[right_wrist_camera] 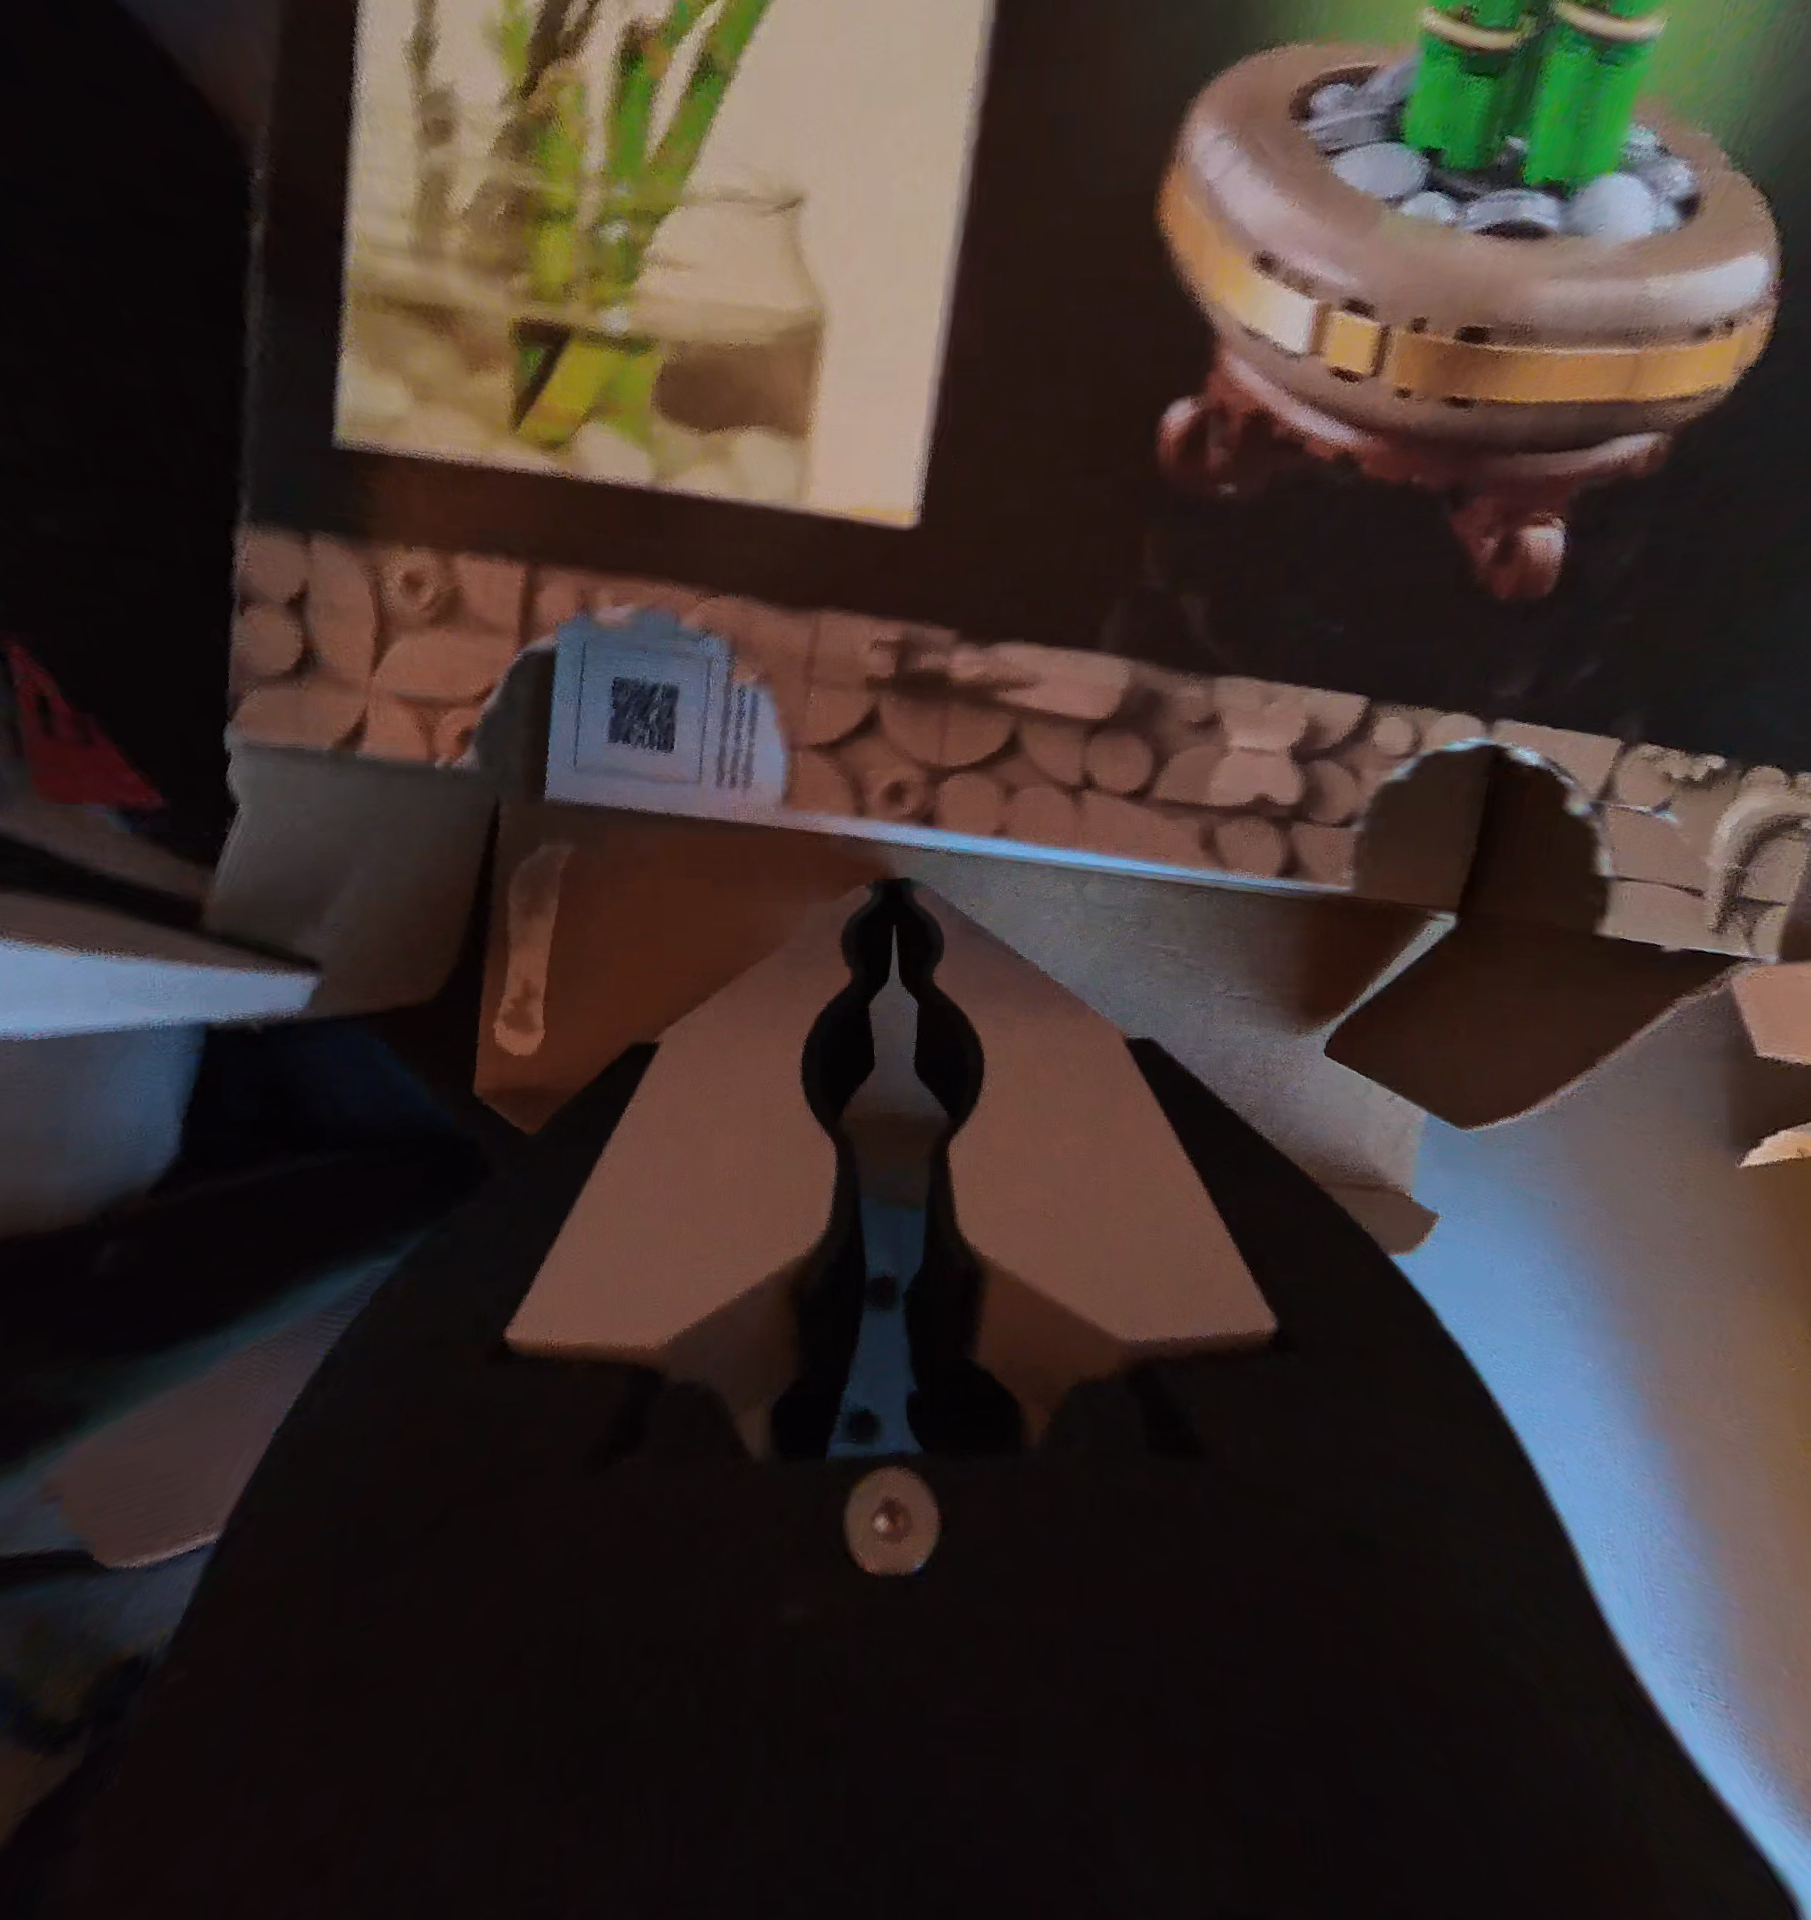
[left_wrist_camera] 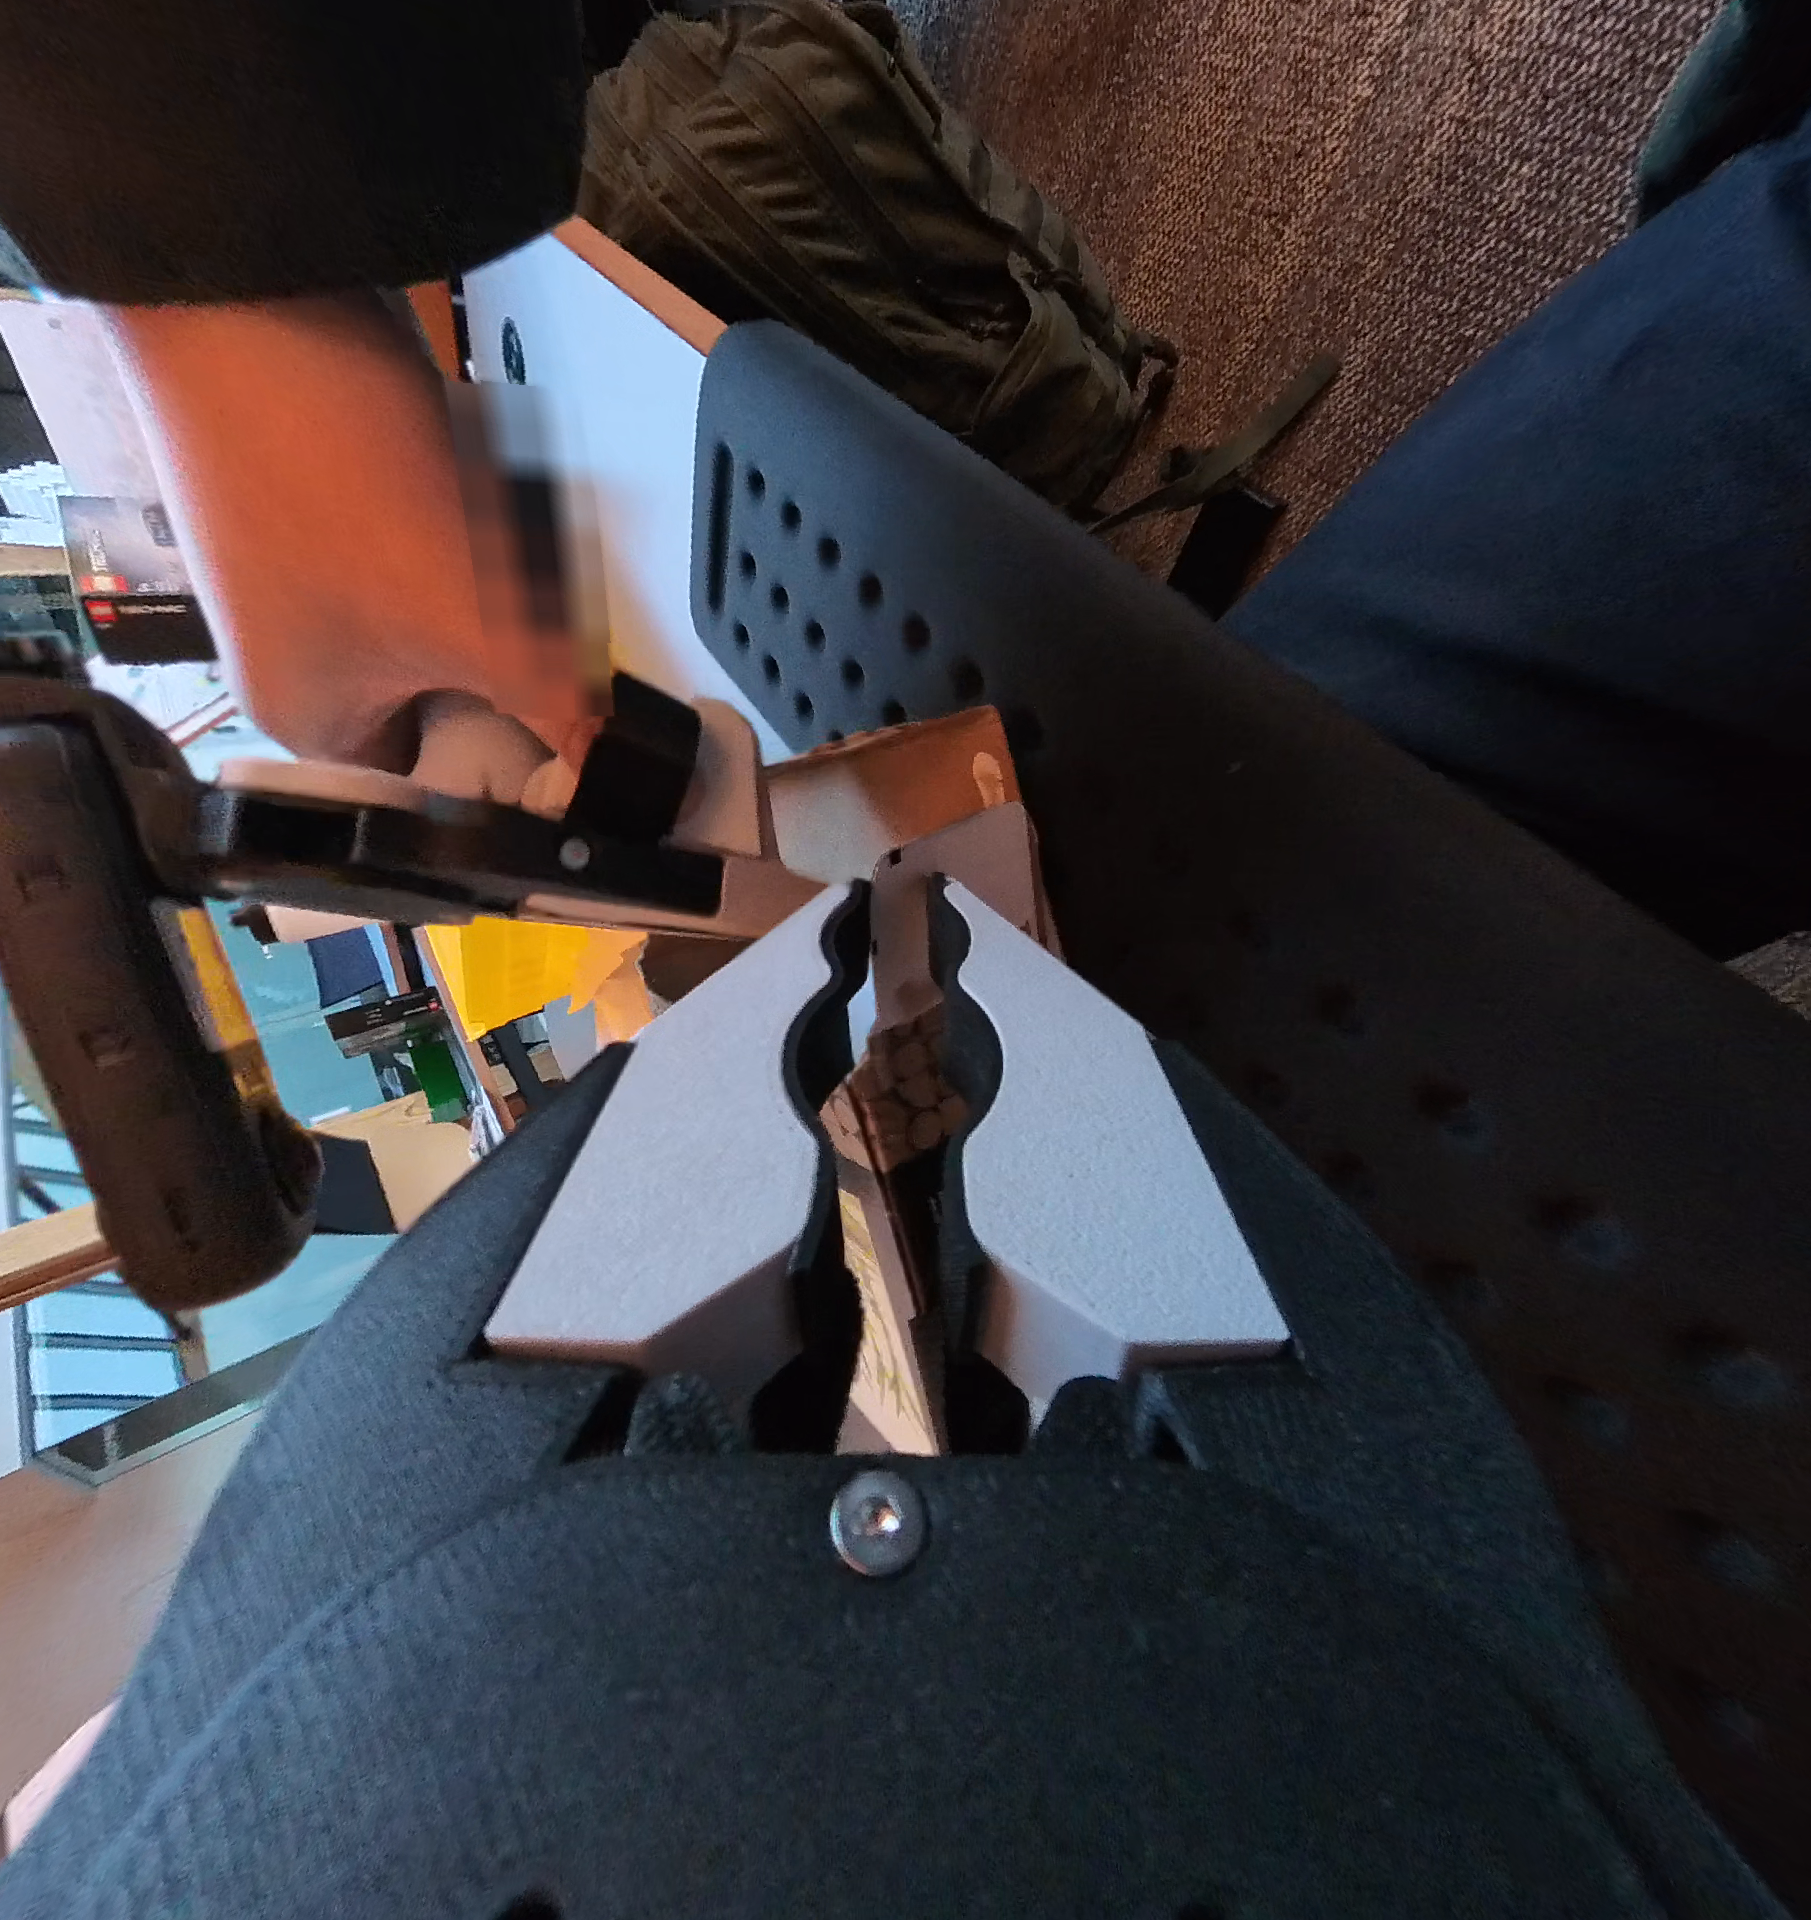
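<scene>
The printed cardboard box is held up off the black perforated chair — the left claw is clamped narrow on an edge panel, while the right claw is closed on the opened end flap, its tips pinching the cardboard edge. Around them room is tight: the person's leg and an olive backpack on the carpet lie close, the right claw's handle crosses beside the box.

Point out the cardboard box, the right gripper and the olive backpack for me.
cardboard box (right_wrist_camera: 1088, 582): right wrist view, printed face.
right gripper (right_wrist_camera: 893, 904): right wrist view, fingertips pinching a flap.
olive backpack (left_wrist_camera: 859, 208): left wrist view, fabric side.
</scene>
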Available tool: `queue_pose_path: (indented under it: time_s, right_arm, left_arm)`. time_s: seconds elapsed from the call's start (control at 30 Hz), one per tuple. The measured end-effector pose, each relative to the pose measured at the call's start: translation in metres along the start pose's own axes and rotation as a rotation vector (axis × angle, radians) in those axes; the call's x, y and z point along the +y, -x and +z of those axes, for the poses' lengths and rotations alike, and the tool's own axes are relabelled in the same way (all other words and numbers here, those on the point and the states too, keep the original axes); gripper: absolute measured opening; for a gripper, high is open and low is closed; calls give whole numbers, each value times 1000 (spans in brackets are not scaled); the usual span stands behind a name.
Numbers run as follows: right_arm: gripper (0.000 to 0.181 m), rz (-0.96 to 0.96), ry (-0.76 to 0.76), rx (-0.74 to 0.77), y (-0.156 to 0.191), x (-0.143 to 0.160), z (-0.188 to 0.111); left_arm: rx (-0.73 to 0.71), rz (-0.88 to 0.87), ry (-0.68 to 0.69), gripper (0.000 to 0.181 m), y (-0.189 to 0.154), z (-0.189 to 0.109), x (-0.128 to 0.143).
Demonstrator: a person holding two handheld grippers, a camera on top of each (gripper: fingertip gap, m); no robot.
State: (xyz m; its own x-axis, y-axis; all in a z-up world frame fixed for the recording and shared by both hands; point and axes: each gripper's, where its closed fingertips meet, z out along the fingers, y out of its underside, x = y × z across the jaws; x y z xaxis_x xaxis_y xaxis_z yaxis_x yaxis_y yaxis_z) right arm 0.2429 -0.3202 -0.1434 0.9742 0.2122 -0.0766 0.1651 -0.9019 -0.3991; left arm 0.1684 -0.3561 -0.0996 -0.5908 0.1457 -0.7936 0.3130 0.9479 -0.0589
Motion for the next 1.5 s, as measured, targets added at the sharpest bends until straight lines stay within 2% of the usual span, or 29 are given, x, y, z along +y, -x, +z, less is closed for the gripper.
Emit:
queue_pose_path:
  time_s: [0.13,0.33,0.47,0.63,0.73,0.83,0.97,1.1,1.2,1.23,1.3,1.33,1.43,1.5]
  right_arm:
    - [0,65,50,42,-11,-5,1]
    - [0,120,-87,-4,-4,-35,15]
    - [0,100,-77,48,-10,-32,9]
    - [0,151,-185,49,-18,-26,-21]
    - [0,148,-136,69,-24,-18,-16]
    - [0,139,-92,74,-23,-24,-3]
    - [1,241,-48,35,-21,-30,15]
    - [0,238,-100,36,-22,-39,16]
    - [0,242,-198,46,-23,-42,-3]
    - [0,237,-265,79,-27,-44,-16]
    - [4,200,-386,250,-45,-44,-47]
    - [17,164,-420,385,-57,-40,-64]
    - [37,96,-339,888,-91,-13,-120]
    - [39,85,-285,1151,-97,-5,-153]
  left_arm:
    - [-1,8,-6,9,0,1,0]
    - [-14,-3,-28,8,2,2,-2]
    - [-22,0,-34,9,2,0,-1]
    - [-25,-3,-25,9,0,-1,5]
    - [-25,3,-19,9,0,-1,4]
    - [-32,15,-18,9,0,-1,3]
    - [-24,5,-23,9,1,-1,1]
    - [-42,16,-20,9,1,0,6]
    - [-51,24,-27,9,4,-4,10]
    - [-55,37,-25,9,5,-4,12]
    - [-45,43,-29,9,6,-4,16]
    - [-37,40,-32,9,6,-3,19]
    - [-29,10,-22,9,10,3,31]
    - [-28,-35,1,9,12,6,42]
